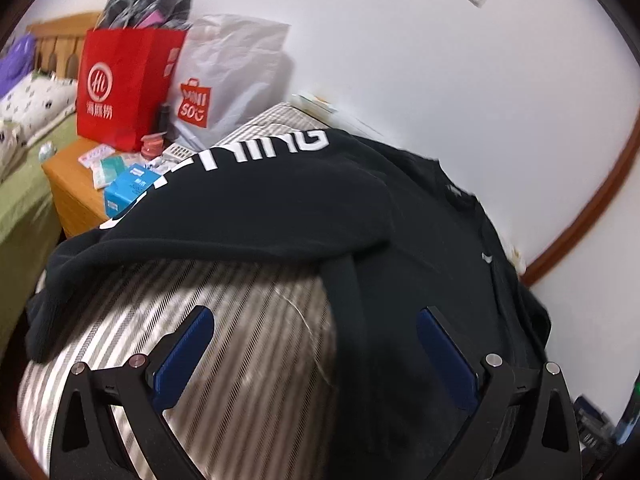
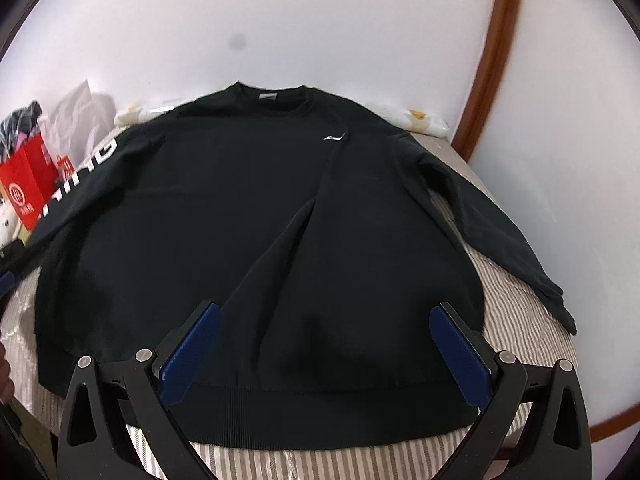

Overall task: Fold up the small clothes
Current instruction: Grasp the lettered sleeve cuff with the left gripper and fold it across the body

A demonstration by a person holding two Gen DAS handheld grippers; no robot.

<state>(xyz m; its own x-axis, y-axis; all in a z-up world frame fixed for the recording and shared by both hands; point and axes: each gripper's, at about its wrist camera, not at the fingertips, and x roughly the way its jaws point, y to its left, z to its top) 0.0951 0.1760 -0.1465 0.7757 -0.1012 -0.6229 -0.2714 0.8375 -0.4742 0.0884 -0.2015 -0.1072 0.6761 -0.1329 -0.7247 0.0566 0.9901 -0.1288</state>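
Right tongs [image 2: 324, 316] agape over sweatshirt [image 2: 248, 208] hem — sleeve lettering partly hidden

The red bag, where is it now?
In the left wrist view, the red bag stands upper left on the wooden nightstand, beside the white bag, behind the black sweatshirt.

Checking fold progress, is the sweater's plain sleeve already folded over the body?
No, the plain sleeve lies stretched out beside the sweater on the striped bed.

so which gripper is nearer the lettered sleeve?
Left. The left gripper is open right beside the lettered sleeve, at its underarm. The right gripper is open over the sweatshirt hem, with that sleeve far off to its left.
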